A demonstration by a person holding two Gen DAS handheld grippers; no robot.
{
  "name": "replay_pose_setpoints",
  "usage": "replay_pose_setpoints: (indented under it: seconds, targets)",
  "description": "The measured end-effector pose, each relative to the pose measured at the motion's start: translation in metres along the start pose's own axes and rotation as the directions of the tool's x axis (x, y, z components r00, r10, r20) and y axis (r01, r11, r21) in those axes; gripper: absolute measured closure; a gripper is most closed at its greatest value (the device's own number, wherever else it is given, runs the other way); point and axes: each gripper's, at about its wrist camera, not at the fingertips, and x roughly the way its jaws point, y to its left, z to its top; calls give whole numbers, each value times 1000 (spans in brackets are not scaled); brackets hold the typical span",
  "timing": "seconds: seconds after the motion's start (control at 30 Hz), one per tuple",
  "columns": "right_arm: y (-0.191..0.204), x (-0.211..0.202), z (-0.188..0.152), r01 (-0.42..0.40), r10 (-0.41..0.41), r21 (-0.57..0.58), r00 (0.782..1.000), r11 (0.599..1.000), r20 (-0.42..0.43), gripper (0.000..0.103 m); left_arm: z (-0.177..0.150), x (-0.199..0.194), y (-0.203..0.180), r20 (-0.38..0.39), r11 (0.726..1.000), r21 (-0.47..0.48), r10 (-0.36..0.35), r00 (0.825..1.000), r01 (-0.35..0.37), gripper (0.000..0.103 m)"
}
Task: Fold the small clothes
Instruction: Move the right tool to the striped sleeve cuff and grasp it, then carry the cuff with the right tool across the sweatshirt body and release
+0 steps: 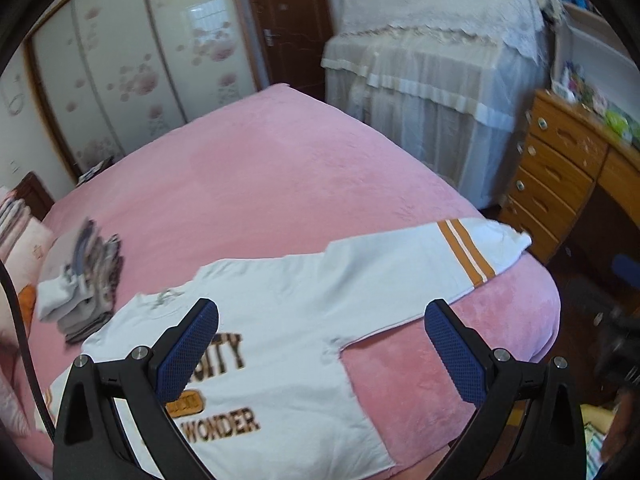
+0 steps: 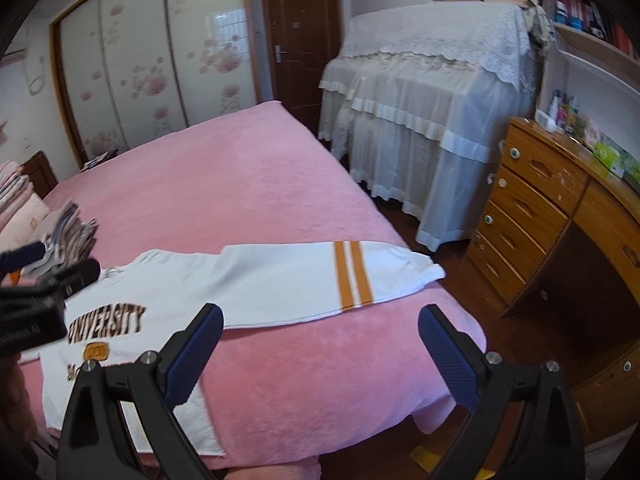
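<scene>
1. Left wrist view: the left gripper point(image 1: 320, 344) hovers above the near end of a pink bed point(image 1: 260, 184) with its fingers spread wide and nothing between them. The blue pads point(image 1: 188, 348) are finely textured; the arms behind them are black.
2. Under the spread fingers lies a white shirt point(image 1: 304, 304), flat and face up, with brown block lettering partly hidden by the pad at 8 o'clock. One long sleeve point(image 1: 432, 256) runs toward 2 o'clock and ends at the bed's edge, banded by two orange stripes point(image 1: 466, 254).
3. At 9 o'clock a stack of folded clothes point(image 1: 80, 276), grey and white, sits on the bed just beside the shirt's collar.
4. The bed cover looks plush and soft. Beyond it, at 12 o'clock, stand a dark wooden door point(image 1: 288, 20) and a bulky shape draped in white lace cloth point(image 1: 436, 64); at 3 o'clock, a wooden chest of drawers point(image 1: 556, 168).
5. Right wrist view: the right gripper point(image 2: 320, 344) is likewise wide open and holds nothing, over bare pink cover.
6. The shirt point(image 2: 180, 296) lies at 9 o'clock, its striped sleeve point(image 2: 352, 276) stretched toward the centre, the cuff at the bed's edge.
7. The other gripper's black body point(image 2: 36, 304) intrudes at 9 o'clock, covering part of the shirt.
8. At 2 o'clock, a shelf point(image 2: 580, 16) holds upright books above the drawers point(image 2: 532, 200).
</scene>
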Motion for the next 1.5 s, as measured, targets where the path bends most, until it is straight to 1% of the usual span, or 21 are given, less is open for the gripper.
replay_pose_setpoints:
  seconds: [0.07,0.1,0.13,0.2,0.27,0.37,0.43,0.53,0.67,0.8,0.97,1.07,1.1,1.13,1.17,1.2,1.23,1.3,1.4,1.5]
  targets:
    - [-22,18,3,13,-12,42,1000,999,-25,8,0,30,-16,-37,999,42,-21,999,22,1]
    - [-34,29,3,20,-17,60,999,998,-46,12,-1,42,-21,-56,998,51,-22,998,25,1]
    - [-41,37,2,18,-14,72,998,997,-60,15,-3,56,-28,-69,998,58,-32,997,36,1]
    - [-62,60,0,31,-20,107,995,994,-101,17,-7,80,-37,-83,997,64,-47,995,53,1]
    - [-76,76,-3,32,-15,128,991,991,-131,19,-9,106,-47,-102,995,63,-76,992,83,1]
    - [-99,105,-10,30,2,181,984,983,-177,23,-14,143,-57,-145,992,40,-108,983,115,1]
    - [-112,129,-14,20,29,223,976,975,-214,27,-16,170,-62,-179,992,10,-125,976,129,1]
    - [-122,159,-17,7,60,259,966,966,-252,37,-20,199,-66,-208,991,-28,-136,969,133,1]
    - [-131,197,-18,18,75,304,953,952,-292,42,-22,233,-75,-236,987,-78,-155,959,140,1]
    - [-138,223,-16,12,102,360,950,933,-296,42,-20,247,-81,-232,986,-91,-155,960,137,1]
    - [-146,249,-13,20,117,411,945,911,-305,44,-17,254,-84,-231,981,-124,-178,957,153,1]
    - [-149,258,-11,25,115,425,946,905,-302,51,-15,258,-84,-232,978,-140,-185,955,155,1]
    - [-149,260,-10,30,111,425,946,905,-304,54,-14,259,-84,-233,977,-145,-184,955,153,1]
    - [-149,261,-10,27,114,426,947,904,-302,60,-14,257,-85,-234,977,-151,-186,954,153,1]
    - [-148,263,-10,26,113,422,947,906,-301,62,-14,257,-84,-235,975,-157,-189,954,155,1]
    - [-148,263,-9,27,109,419,948,908,-298,67,-13,256,-84,-233,974,-162,-191,953,156,1]
    - [-147,262,-9,19,112,416,951,909,-288,77,-12,254,-84,-231,973,-167,-195,953,158,1]
    - [-144,257,-7,-11,130,416,957,909,-260,87,-11,248,-82,-223,973,-169,-195,955,159,1]
    - [-135,244,-1,-23,117,389,969,921,-219,90,-7,235,-78,-209,977,-155,-180,961,149,1]
    - [-120,224,10,-71,138,362,977,930,-161,90,-4,215,-68,-189,980,-150,-162,969,134,1]
